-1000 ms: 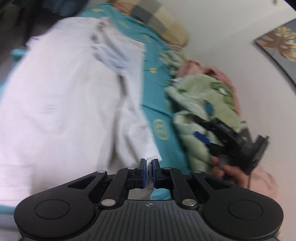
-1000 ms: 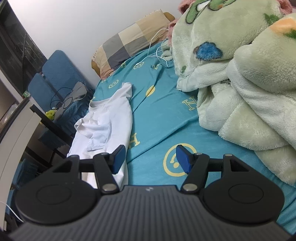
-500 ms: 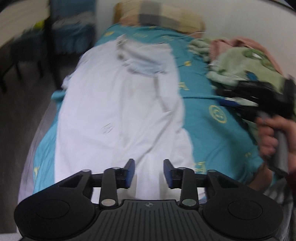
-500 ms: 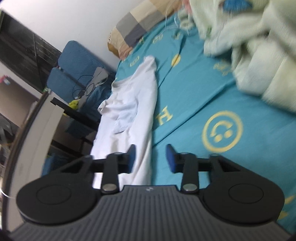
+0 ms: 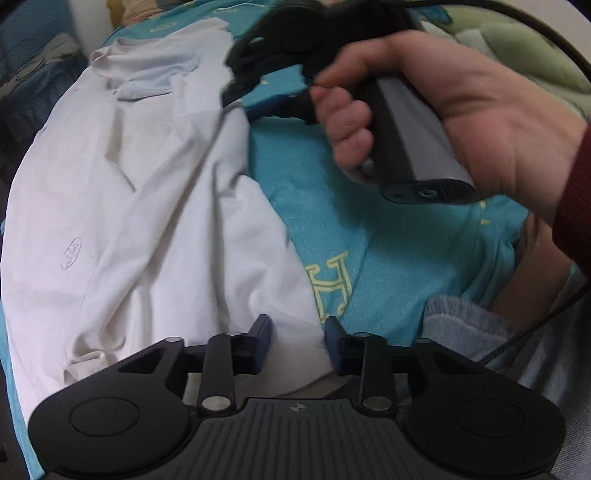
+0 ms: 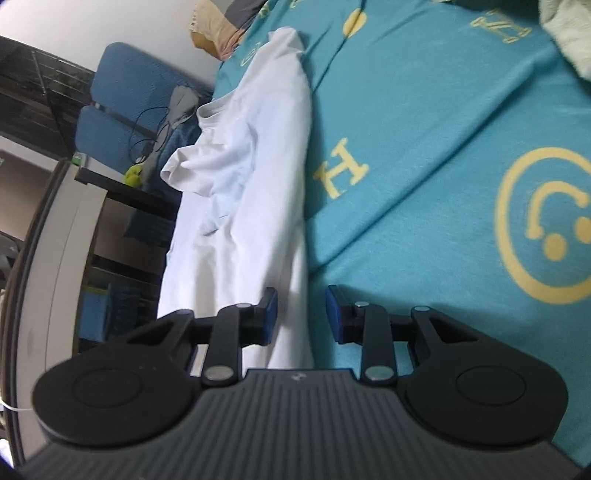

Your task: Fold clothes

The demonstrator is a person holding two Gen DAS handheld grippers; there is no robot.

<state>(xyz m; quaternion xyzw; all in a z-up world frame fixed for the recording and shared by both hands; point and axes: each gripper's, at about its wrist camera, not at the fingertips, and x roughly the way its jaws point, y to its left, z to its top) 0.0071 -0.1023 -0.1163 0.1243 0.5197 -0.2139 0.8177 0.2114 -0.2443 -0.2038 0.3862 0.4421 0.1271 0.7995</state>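
Observation:
A white T-shirt (image 5: pixel 155 206) lies spread lengthwise on the teal bedsheet (image 5: pixel 369 229), collar at the far end. My left gripper (image 5: pixel 297 332) hovers at the shirt's near right hem corner. Its jaws are closing, white fabric lies between the blue pads, and a gap still shows. In the right wrist view the T-shirt (image 6: pixel 258 177) runs away from me, and my right gripper (image 6: pixel 301 314) straddles its right edge. Those jaws are closing too, with cloth in the gap but not pinched. In the left wrist view a hand (image 5: pixel 461 122) holds the right gripper (image 5: pixel 255 92), blurred, over the shirt's far right side.
A green plush blanket (image 6: pixel 569 37) is heaped on the bed's right side. A checked pillow (image 6: pixel 210 26) lies at the head. Blue chairs (image 6: pixel 122 92) with a cable and a white cabinet (image 6: pixel 66 240) stand left of the bed. Grey trousers (image 5: pixel 480 332) are at the near edge.
The left gripper went from shut to open, swung down to the shirt's near hem and is narrowing. The right gripper narrowed and dropped from the blanket side to the shirt's right edge.

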